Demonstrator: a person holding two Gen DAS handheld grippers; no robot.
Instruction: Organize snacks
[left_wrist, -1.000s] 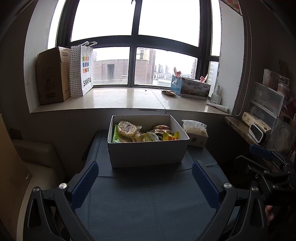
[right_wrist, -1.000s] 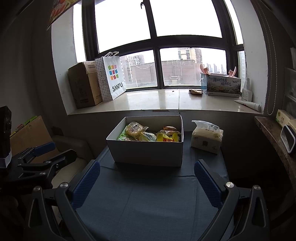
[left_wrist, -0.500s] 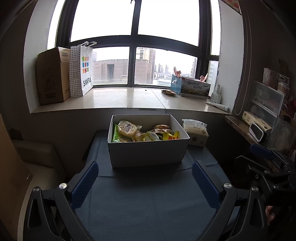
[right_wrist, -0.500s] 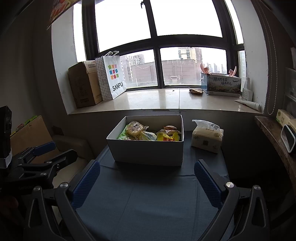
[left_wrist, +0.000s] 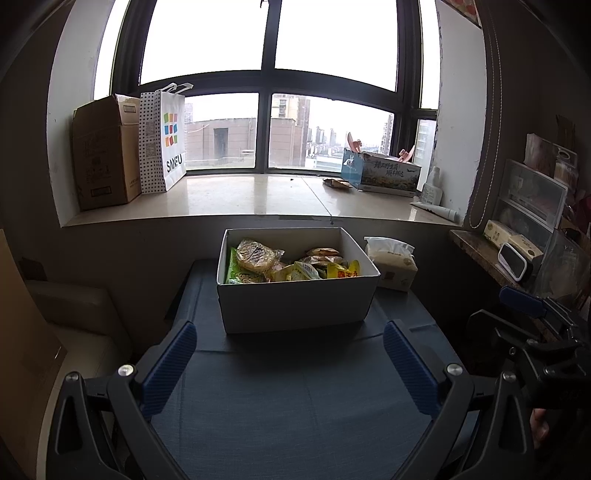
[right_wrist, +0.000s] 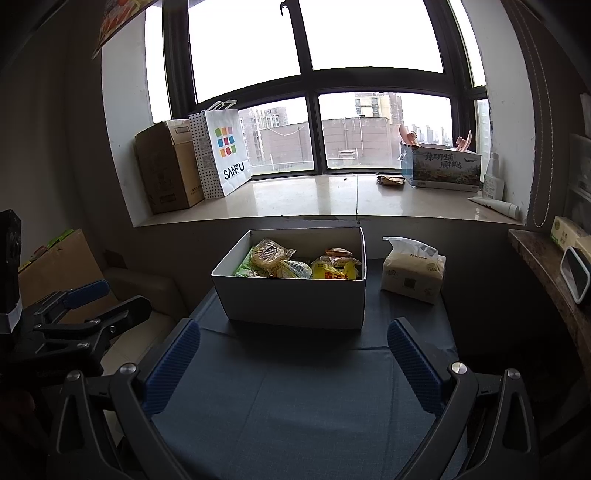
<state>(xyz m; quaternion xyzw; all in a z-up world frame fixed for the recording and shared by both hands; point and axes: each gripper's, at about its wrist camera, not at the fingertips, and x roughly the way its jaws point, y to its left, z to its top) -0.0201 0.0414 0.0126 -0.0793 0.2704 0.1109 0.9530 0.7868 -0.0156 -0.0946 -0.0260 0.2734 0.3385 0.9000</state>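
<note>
Wide pale stone windowsill (left_wrist: 258, 199) across far side, under big dark-framed window. On it, far left: brown cardboard carton (left_wrist: 105, 151), white dotted paper shopping bag with coloured squares (left_wrist: 164, 142) touching it; far right: blue printed cardboard box (left_wrist: 384, 171).

Dark blue cloth-covered tabletop (left_wrist: 295, 398) in centre, near half bare. Open white rectangular cardboard box (left_wrist: 295, 306) at far end of tabletop, roughly centred. Soft pack of white tissues (left_wrist: 393, 264) just beside box, right.

Assorted snack packets (left_wrist: 291, 264) piled loose inside white box: clear-wrapped biscuit pack (left_wrist: 256, 254) on top at left, green wrapper (left_wrist: 233, 271) against left wall, yellow and orange packets (left_wrist: 341, 269) at right. None seen on tabletop outside box. Fits either a pile waiting to be sorted out, or snacks already gathered in; cannot tell which.

Left hand-held gripper (left_wrist: 290, 369): blue ribbed fingers wide apart, nothing between, low over near tabletop, aimed at box. Right hand-held gripper (right_wrist: 293, 369): same, fingers wide apart, holding nothing, well short of box.

Risks, judged:
- Packets slick, crinkly, overlapping; pinch on a loose edge likely to slip or drag a neighbour out.
- Biscuit pack brittle; hard squeeze could crush it.
- Box light, card walls tall; finger catching near rim could push it toward far edge or tip it.
- Tissue pack close at right; wide approach from that side could knock it.
- Two hand-held grippers near each other; reaching in together could clash.
</note>
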